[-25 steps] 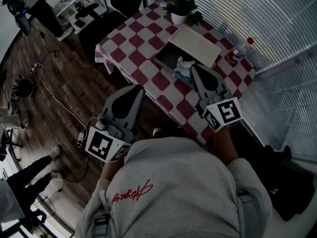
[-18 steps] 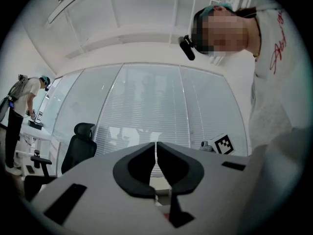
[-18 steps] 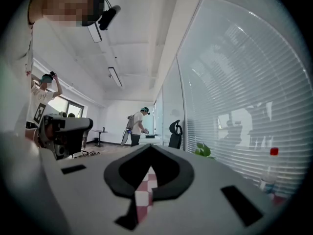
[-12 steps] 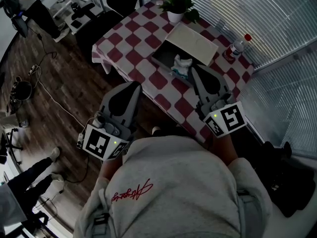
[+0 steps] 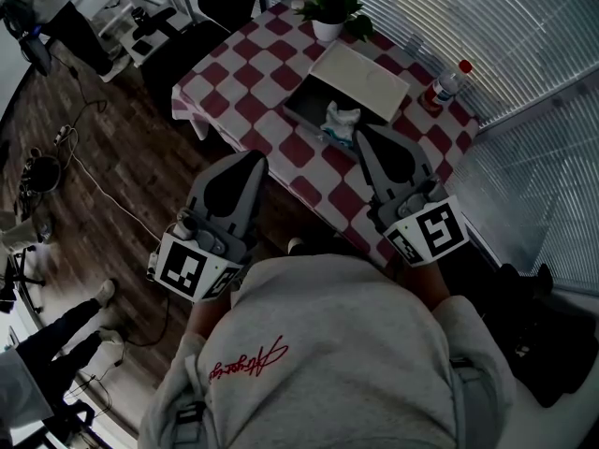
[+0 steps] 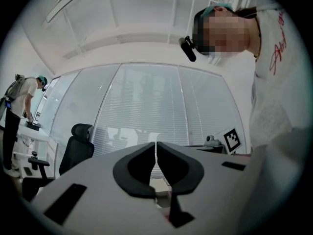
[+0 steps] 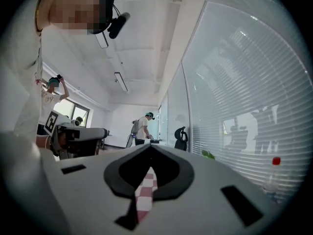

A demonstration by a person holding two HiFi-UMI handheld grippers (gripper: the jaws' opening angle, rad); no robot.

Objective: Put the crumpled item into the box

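The crumpled white paper item [image 5: 342, 120] looks to be sitting in the near end of the open grey box [image 5: 307, 110] on the red-and-white checked desk [image 5: 234, 73], so pull your closed, empty right hand-held gripper [image 5: 360, 132] back gently, without bumping the box.

the head view is dim — the wooden floor [image 5: 112, 157] is sunk in shadow, and daylight is admitted through the window blinds [image 5: 524, 26] at upper right. both gripper views are bright, washed out at the blinds, bent by fisheye distortion and ringed in black; the right gripper [image 7: 150, 147] near the lens is rendered soft.
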